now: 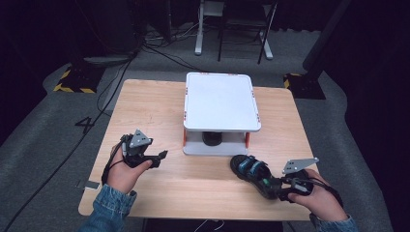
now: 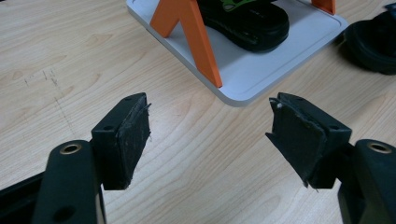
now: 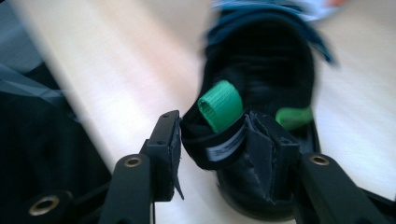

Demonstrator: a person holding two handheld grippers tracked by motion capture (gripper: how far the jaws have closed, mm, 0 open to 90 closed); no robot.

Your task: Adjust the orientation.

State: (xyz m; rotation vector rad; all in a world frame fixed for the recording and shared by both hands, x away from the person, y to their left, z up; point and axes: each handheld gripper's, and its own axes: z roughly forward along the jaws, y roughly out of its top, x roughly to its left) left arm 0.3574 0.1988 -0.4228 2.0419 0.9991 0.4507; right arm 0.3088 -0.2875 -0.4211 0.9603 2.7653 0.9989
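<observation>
**Right gripper holds a sandal by its heel strap, near a small shoe rack**

A person sits at a light wooden table [image 1: 159, 104] with a two-jaw gripper in each hand. The right gripper [image 3: 212, 140], at the near right of the table, has its jaws closed partway on the heel strap of a black sports sandal with blue and green straps [image 1: 252, 172]. In the right gripper view the strap sits pinched between the black pads, a green pull loop standing just above them. That view is blurred, so whether the sole rests on the table or is just off it cannot be told.

The left gripper [image 2: 210, 133] hovers over bare wood at the near left, jaws wide apart and holding nothing.

Between the hands, farther back, stands a white two-tier rack with orange uprights [image 1: 221, 99]. A second black sandal [image 2: 245, 21] lies on its lower shelf.

The step in hand looks like carrying the held sandal to the rack. The next move probably calls for swinging it left and forward, then sliding it low under the upper tier, beside its partner, clear of the uprights
</observation>
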